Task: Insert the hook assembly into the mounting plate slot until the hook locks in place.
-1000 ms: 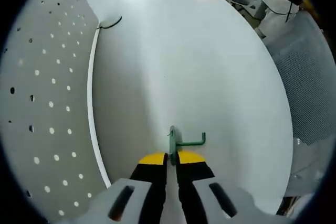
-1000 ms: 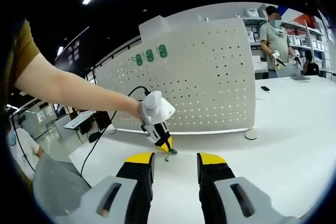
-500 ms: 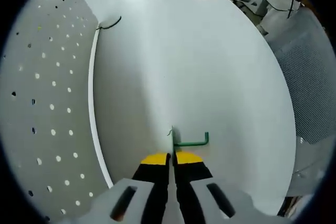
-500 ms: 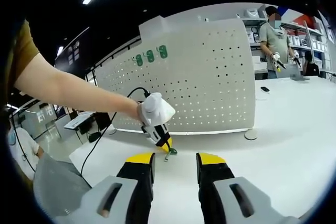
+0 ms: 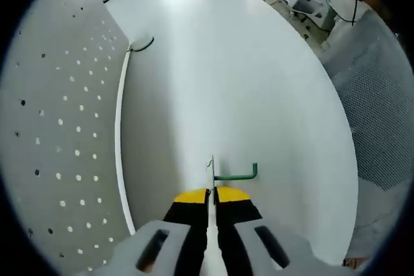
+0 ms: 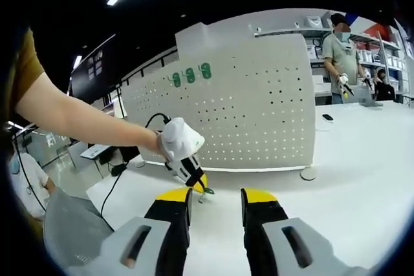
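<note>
My left gripper (image 5: 212,194) is shut on the flat back plate of a green hook (image 5: 235,174), whose arm sticks out to the right just above the white table (image 5: 246,75). The white perforated mounting plate (image 5: 58,134) stands upright along the left, a short way from the hook. In the right gripper view the left gripper (image 6: 191,174) shows in a white-gloved hand (image 6: 177,143), with the green hook (image 6: 205,191) at its tip, in front of the mounting plate (image 6: 252,114). My right gripper (image 6: 213,197) hangs open and holds nothing, nearer than the hook.
Three green hooks (image 6: 189,74) hang near the mounting plate's top. A black cable (image 5: 143,44) lies by the plate's far end and a white round foot (image 6: 308,174) by its other end. A grey mesh chair (image 5: 381,95) is beyond the table's edge. A person (image 6: 339,50) stands far back.
The left gripper has drifted a little along the plate with the hook still clamped. In the right gripper view the hand and hook sit slightly further left. The right gripper's jaws stay apart.
</note>
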Available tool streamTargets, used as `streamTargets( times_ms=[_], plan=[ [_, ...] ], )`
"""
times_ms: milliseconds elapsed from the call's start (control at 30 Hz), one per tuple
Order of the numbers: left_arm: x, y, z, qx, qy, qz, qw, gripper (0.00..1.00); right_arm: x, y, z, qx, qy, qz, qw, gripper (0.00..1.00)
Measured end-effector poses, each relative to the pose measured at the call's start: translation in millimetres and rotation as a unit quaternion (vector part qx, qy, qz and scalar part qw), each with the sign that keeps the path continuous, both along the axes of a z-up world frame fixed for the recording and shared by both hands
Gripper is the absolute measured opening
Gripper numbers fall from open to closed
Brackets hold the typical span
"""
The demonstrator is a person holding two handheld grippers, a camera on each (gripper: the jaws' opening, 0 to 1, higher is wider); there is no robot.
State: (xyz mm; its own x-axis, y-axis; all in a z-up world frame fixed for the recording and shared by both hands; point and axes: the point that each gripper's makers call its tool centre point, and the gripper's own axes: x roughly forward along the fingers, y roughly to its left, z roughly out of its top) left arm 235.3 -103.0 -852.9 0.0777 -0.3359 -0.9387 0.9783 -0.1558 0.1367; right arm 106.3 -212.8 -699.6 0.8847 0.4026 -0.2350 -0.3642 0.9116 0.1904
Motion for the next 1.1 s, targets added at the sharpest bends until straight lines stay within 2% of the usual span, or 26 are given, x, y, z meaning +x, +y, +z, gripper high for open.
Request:
streamTargets(
  times_ms=[200,467,633,700,967,1100],
  plan=[
    [-10.1,3,24.8,-0.037,-0.016,0.016,0.9991,0.03,-2,12,12.3,-0.007,-0.014,0.02,0.9997,0.27],
    [-16.6,7,61.5,-0.083,-0.058,0.041,0.994,0.03,-6,27,29.6,-0.016,-0.033,0.044,0.9983,0.26],
    [-24.2,11,89.2,-0.125,-0.085,0.062,0.9865,0.03,-4,35,41.2,-0.022,-0.047,0.057,0.997,0.25],
    [-28.5,12,99.3,-0.151,-0.094,0.083,0.9806,0.03,-3,38,45.9,-0.022,-0.054,0.061,0.9964,0.25],
    [-46.0,22,121.1,-0.188,-0.113,0.106,0.9698,0.03,0,54,57.1,-0.025,-0.069,0.081,0.994,0.24],
    [-46.1,23,142.1,-0.225,-0.134,0.124,0.957,0.03,2,65,63.1,-0.025,-0.076,0.091,0.9926,0.23]
  ],
)
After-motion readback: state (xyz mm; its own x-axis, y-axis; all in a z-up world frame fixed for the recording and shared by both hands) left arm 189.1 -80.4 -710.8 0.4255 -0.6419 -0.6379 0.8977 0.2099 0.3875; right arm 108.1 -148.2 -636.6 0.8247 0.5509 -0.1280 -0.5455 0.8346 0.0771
